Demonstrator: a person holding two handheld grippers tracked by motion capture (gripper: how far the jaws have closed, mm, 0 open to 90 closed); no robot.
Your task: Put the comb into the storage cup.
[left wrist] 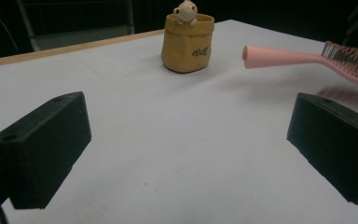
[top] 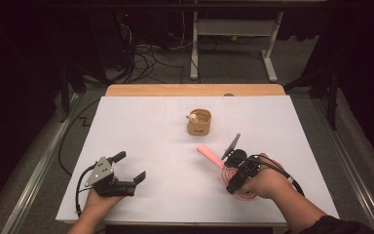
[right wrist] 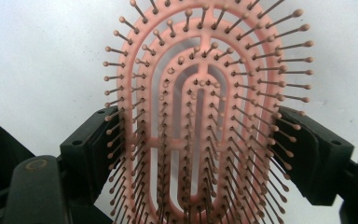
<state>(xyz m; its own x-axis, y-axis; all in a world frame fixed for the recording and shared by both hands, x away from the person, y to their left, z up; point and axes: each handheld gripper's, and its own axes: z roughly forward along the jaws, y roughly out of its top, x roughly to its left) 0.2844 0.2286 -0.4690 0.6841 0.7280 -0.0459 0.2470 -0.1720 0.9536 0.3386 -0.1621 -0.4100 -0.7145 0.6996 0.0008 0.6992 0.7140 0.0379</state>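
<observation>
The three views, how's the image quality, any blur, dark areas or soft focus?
High view: the white table is evenly lit, the room behind falls nearly black. Left gripper view: the left tongs are soft, the pink hairbrush blurs at its bristle end, while the bear pot is fairly sharp. Right gripper view: the hairbrush's lower bristles look soft against a bright table.

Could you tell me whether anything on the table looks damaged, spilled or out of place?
Nothing stands out. The pink plastic hairbrush sits intact between the jaws of the right tool, gripped across its bristled head. The tan ceramic pot with a small bear on its rim stands upright, and the left tool is open above the white table.
</observation>
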